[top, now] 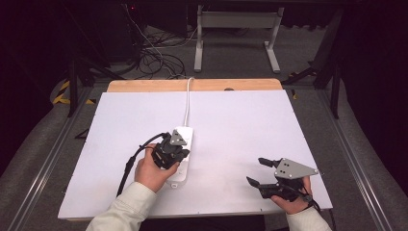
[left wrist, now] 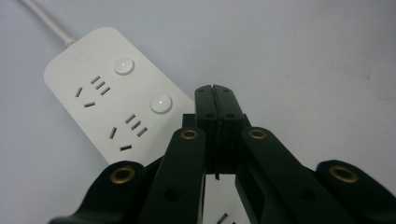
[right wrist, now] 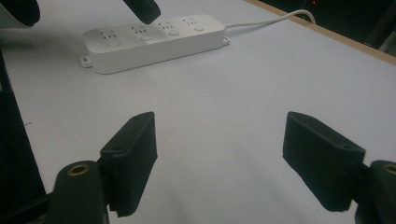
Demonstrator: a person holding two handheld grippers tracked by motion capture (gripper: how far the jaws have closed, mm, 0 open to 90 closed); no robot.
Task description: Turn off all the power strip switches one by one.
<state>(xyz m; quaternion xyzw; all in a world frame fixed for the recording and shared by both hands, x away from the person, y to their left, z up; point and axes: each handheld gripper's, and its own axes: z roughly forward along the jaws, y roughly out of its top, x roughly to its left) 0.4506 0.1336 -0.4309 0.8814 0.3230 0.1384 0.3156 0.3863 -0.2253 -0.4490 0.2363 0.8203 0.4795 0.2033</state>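
White power strip (left wrist: pixel 109 100) is lying loose on the tabletop (top: pixel 231 125); left tongs (left wrist: pixel 215 91), pressed together, are hovering over its round switches and risking sliding it; right tongs (right wrist: pixel 233 158) are gaping apart, steadying nothing.

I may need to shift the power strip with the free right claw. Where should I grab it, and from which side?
Take the power strip across its narrow width at the near end, away from the cord, coming down from above. Its long sides are flat and parallel, so the open right claw should span them. The shut left claw hovers over the middle, so keep clear there.
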